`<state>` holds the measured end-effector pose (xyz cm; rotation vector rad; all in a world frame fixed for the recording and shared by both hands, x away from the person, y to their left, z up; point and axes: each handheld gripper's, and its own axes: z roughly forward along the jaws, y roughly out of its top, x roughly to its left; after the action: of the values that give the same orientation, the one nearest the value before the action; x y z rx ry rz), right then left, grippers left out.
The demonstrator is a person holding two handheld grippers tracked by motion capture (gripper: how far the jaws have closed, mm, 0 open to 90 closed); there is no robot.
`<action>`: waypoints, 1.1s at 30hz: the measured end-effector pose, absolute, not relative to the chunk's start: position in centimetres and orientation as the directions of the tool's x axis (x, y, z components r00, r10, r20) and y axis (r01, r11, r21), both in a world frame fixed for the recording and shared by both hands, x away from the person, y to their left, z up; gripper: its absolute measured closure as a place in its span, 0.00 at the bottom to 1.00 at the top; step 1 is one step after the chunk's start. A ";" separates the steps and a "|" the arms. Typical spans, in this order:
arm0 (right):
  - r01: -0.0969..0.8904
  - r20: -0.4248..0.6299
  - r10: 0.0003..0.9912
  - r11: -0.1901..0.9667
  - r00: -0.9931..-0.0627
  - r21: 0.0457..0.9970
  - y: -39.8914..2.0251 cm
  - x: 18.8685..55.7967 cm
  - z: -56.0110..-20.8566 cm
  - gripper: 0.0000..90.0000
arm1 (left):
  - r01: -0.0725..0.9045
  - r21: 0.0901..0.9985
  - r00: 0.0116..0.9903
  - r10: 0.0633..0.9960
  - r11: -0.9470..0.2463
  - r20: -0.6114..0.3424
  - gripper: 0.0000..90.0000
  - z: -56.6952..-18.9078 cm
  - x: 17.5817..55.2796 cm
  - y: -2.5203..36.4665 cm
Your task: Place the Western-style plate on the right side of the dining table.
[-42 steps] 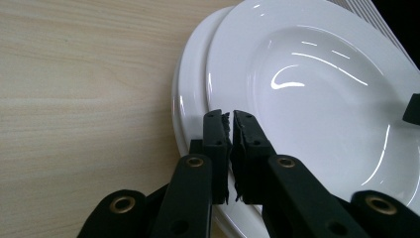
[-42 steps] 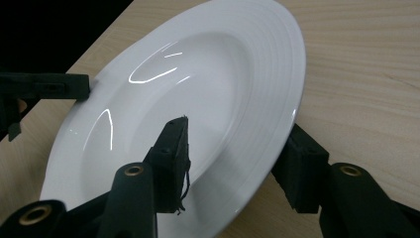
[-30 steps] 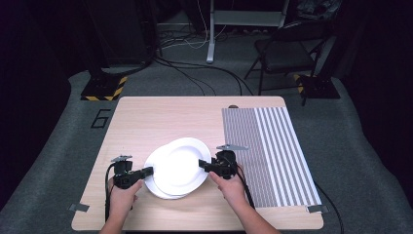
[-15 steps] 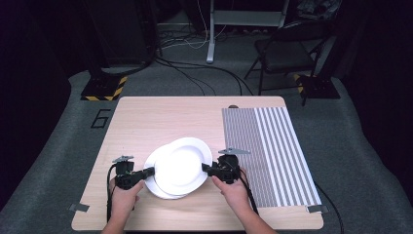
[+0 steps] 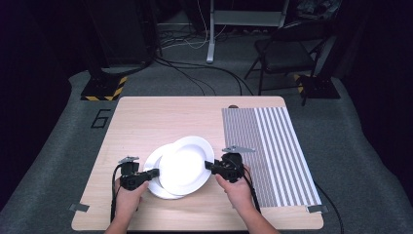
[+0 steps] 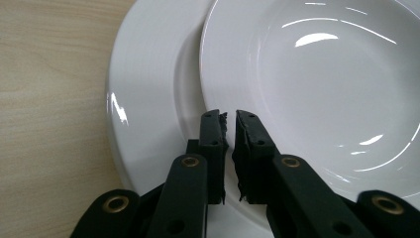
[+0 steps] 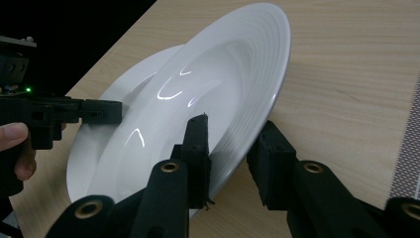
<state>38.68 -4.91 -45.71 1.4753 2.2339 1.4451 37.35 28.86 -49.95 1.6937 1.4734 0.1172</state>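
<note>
Two white plates overlap on the wooden table (image 5: 146, 117). The upper plate (image 5: 184, 165) (image 7: 218, 74) rests tilted on the lower plate (image 5: 165, 192) (image 6: 148, 99). My right gripper (image 5: 207, 165) (image 7: 233, 126) is shut on the upper plate's right rim, one jaw on top and one under it; its jaws have just been closing. My left gripper (image 5: 157, 171) (image 6: 231, 115) hovers over the lower plate, with its tips at the upper plate's (image 6: 317, 84) left edge. Its jaws have just been opening, to no more than a thin slit with nothing in it.
A grey striped mat (image 5: 265, 146) covers the table's right part, just right of my right hand. The table's front edge is close behind both hands. A folding chair (image 5: 287, 53) and cables lie on the floor beyond the far edge.
</note>
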 end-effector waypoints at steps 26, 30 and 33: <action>0.688 0.440 0.760 0.014 -0.478 0.725 -6.0 38.7 -46.9 0.74 | 0.791 0.585 0.227 0.803 0.178 -0.551 0.54 -50.2 37.7 27.0; 0.685 0.457 0.754 -0.014 -0.471 0.729 -6.1 38.6 -47.4 0.73 | 0.777 0.602 0.227 0.810 0.184 -0.540 0.55 -50.2 37.0 26.5; 0.682 0.447 0.762 -0.011 -0.468 0.731 -6.0 38.5 -47.5 0.68 | 0.771 0.613 0.232 0.819 0.174 -0.525 0.56 -50.1 36.8 26.2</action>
<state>38.50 -5.98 -47.53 1.5752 2.1502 1.5027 36.77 26.19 -50.14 1.5862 1.5291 0.0656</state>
